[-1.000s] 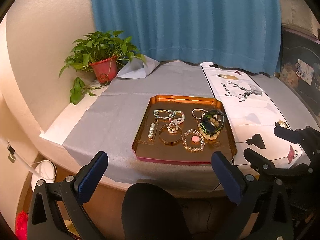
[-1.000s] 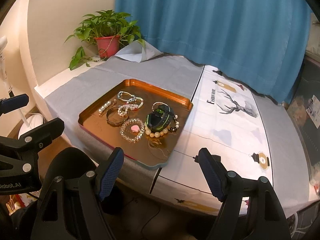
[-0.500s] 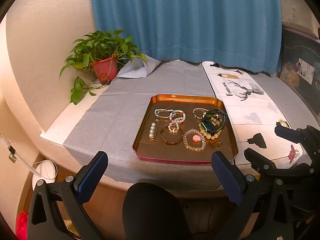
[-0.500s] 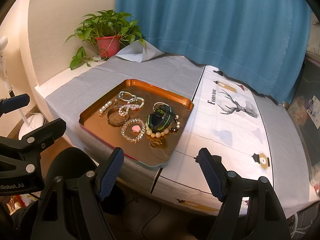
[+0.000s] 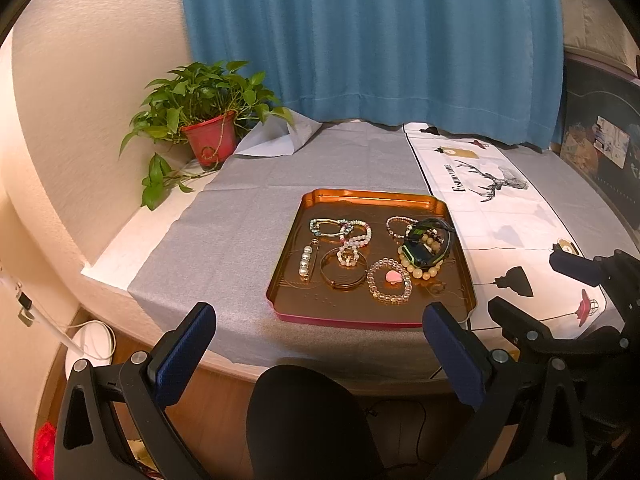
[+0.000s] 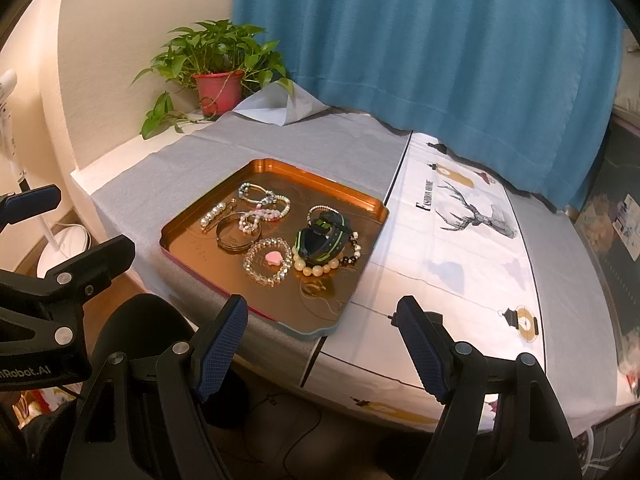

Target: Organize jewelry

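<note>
Right gripper (image 6: 322, 342) and left gripper (image 5: 318, 356) are held wide open, empty, short of the tray (image 5: 372, 196). Overlapping bracelets (image 5: 420, 264) risk being snagged together.

Nothing lies between the fingers of the left gripper (image 5: 320, 344) or the right gripper (image 6: 322, 344); both stand spread short of the table edge. Ahead of the left fingers the grey cloth (image 5: 240, 216) is bare up to the tray (image 5: 372, 194), whose raised rim walls in the crowded bracelets (image 5: 390, 280) and watch (image 5: 424, 246). Past the right fingers the white printed cloth (image 6: 472, 256) lies flat and open. The potted plant (image 5: 208, 120) and curtain (image 5: 380, 40) close off the far side.
</note>
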{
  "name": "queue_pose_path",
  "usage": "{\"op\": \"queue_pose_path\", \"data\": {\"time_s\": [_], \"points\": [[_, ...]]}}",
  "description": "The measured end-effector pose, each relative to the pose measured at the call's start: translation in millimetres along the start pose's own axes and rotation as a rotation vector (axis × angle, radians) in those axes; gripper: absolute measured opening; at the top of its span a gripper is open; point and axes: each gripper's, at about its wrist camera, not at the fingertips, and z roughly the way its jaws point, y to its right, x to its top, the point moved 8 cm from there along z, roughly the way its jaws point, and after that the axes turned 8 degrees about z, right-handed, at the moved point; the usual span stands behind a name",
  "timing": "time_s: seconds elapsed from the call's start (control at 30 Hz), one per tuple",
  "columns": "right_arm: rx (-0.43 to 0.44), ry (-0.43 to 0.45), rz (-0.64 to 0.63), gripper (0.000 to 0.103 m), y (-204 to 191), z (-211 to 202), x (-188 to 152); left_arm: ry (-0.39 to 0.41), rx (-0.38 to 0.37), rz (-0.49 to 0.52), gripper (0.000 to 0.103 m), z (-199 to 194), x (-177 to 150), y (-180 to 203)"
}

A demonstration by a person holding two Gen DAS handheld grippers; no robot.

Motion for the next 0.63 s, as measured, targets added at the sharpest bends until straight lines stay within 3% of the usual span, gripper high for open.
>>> {"op": "queue_pose_path", "data": {"time_s": [0.63], "points": [[0.002, -0.001, -0.001, 0.077, -2.2, -0.8, 0.6, -0.001, 0.011, -0.015, 0.103, 1.0, -2.1, -4.9]]}}
